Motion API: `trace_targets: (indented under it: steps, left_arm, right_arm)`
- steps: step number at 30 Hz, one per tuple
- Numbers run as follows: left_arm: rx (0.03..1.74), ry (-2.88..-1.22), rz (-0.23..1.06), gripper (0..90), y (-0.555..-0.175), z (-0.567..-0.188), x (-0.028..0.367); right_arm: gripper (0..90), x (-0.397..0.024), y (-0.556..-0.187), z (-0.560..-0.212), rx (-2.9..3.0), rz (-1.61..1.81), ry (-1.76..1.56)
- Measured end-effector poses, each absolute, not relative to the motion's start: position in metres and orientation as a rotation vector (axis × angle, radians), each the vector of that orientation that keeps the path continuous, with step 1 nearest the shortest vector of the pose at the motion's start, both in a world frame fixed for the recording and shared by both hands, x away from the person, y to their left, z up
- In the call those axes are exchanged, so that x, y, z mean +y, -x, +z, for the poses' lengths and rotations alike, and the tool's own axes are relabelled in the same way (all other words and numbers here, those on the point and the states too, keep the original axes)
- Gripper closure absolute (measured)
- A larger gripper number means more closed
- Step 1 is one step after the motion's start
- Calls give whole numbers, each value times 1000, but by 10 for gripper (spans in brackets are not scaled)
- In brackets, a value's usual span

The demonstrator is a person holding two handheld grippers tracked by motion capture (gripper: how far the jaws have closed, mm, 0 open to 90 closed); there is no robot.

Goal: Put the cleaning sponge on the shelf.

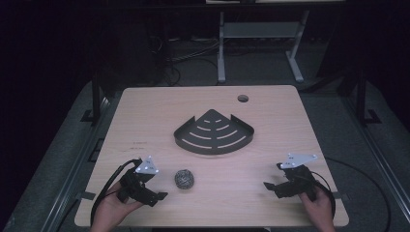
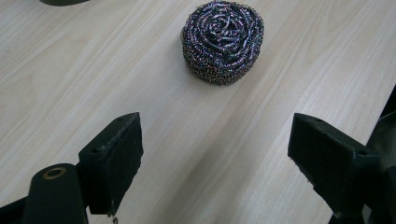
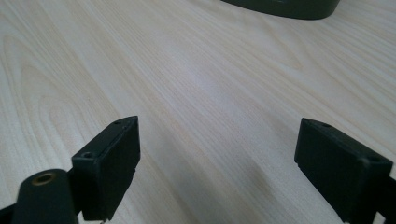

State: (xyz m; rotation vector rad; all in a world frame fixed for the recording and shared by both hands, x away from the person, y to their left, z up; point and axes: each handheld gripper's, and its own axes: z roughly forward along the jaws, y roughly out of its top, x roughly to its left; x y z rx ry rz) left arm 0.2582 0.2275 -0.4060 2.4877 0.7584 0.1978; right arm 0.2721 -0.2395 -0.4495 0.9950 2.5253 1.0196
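A round steel-wool scourer (image 1: 184, 179) lies on the wooden table near its front edge, and the left gripper view has it just ahead of the jaws (image 2: 223, 42). My left gripper (image 1: 155, 186) rests on the table to the scourer's left, open, with nothing between its jaws (image 2: 215, 149). A dark slotted corner shelf (image 1: 212, 133) sits flat at the table's middle; its edge crosses the top of the right gripper view (image 3: 285, 7). My right gripper (image 1: 273, 177) is at the front right, open over bare wood (image 3: 217, 163).
The table (image 1: 145, 116) has a round cable hole (image 1: 242, 98) near its far edge. Cables trail from both grippers off the front corners. A white desk frame (image 1: 256, 34) stands on the dark floor beyond the table.
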Motion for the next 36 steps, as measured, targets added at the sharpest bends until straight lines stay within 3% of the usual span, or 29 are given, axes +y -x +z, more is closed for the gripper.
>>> trace_targets:
  steps: [36]
  left_arm:
    - [695,-2569,127,173,-286,-410,185]
  right_arm:
    - [139,-240,-272,-448,2523,1037,-992]
